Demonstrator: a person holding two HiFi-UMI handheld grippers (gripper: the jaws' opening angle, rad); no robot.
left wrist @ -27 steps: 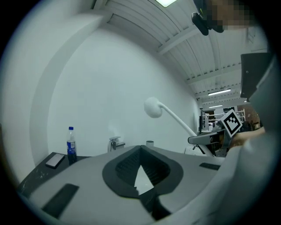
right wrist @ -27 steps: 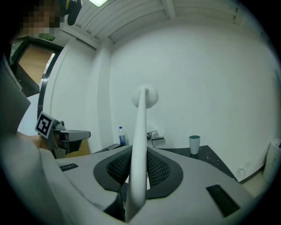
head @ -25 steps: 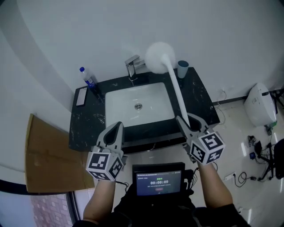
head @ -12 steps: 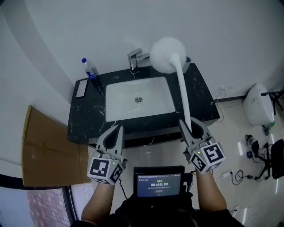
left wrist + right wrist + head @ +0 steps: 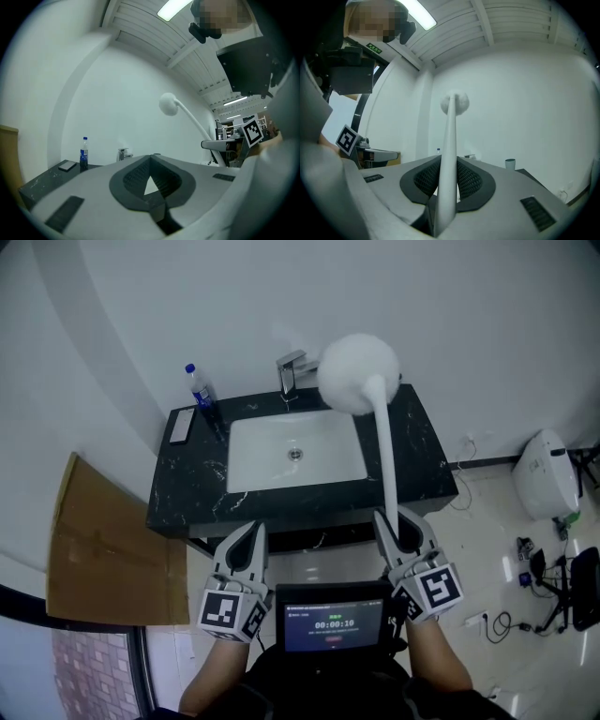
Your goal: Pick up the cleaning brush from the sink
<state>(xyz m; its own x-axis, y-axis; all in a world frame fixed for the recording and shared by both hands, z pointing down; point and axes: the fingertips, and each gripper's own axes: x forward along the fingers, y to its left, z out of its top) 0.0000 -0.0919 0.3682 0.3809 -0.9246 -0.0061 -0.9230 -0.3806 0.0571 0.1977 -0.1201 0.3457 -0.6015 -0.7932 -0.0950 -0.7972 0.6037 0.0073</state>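
Left tongs (image 5: 251, 529), right tongs (image 5: 392, 521) pulled back from sink (image 5: 253, 451); brush (image 5: 357, 374) gripped.

A black marbled counter (image 5: 187, 493) stands against the far white wall. At its far left is a blue-capped bottle (image 5: 199, 390), with a flat dark slab (image 5: 181, 425) lying just left of it. A metal tap (image 5: 292, 371) rises at the far middle and a grey cup (image 5: 510, 163) at the far right. A cardboard sheet (image 5: 103, 549) is left of the counter, and a white appliance (image 5: 548, 474) sits on the floor to the right.
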